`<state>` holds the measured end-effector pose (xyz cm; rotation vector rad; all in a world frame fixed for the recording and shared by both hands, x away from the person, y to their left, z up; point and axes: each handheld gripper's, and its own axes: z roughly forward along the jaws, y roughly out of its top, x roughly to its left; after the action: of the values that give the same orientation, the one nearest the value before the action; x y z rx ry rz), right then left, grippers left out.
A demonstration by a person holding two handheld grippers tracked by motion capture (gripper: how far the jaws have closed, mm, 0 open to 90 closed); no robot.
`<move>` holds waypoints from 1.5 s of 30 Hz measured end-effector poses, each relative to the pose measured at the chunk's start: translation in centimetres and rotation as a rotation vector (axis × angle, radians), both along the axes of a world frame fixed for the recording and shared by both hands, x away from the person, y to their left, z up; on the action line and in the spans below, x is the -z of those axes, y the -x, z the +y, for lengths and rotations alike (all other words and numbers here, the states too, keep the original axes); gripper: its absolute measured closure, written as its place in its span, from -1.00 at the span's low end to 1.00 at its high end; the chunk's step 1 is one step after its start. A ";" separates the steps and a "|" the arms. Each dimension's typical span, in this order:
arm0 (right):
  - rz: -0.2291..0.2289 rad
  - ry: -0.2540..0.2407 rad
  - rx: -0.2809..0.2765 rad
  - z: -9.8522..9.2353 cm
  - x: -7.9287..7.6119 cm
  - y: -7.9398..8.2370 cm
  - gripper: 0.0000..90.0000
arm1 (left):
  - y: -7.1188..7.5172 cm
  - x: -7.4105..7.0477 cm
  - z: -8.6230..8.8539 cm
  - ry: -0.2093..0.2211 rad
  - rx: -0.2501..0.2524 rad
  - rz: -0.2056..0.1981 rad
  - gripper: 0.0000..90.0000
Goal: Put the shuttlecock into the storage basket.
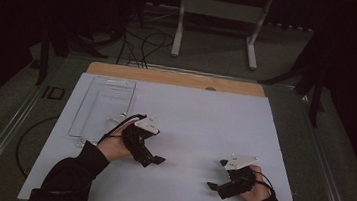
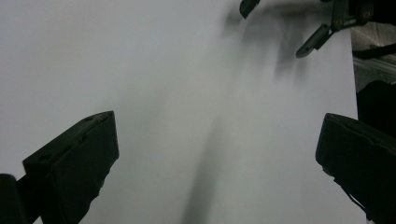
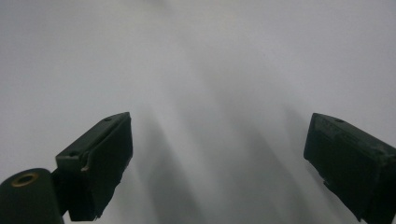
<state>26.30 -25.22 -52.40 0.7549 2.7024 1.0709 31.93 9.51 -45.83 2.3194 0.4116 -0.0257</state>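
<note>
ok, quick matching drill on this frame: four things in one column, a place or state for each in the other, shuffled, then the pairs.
Things:
1. left gripper
2. right gripper
3. clear tray
4. white sheet

Place or state:
A. covers most of the tabletop
B. lies at the far left of the sheet, nothing visible in it
C. open, near the tray, held over bare sheet
D. open, toward the near right part of the sheet

Pairs: 1-C, 2-D, 3-B, 4-A

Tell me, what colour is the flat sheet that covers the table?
The flat sheet is plain white, without any pattern; the high view shows it best.
</note>
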 end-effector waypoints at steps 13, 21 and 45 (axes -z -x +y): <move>-0.001 0.003 0.004 0.0 -0.1 0.1 -0.82 | 2.0 0.6 -0.5 -0.012 0.038 -0.016 -0.99; -0.006 0.007 0.004 -0.1 -0.2 0.2 -0.82 | 3.4 1.4 -0.4 0.002 0.060 -0.003 -0.99; -0.012 0.012 -0.002 -0.2 -0.3 0.5 -0.82 | 6.2 3.4 3.4 0.014 0.039 0.032 -0.99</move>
<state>25.80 -25.42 -52.08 0.7416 2.6972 1.0550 25.69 12.91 -49.20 2.3154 0.3808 -0.0845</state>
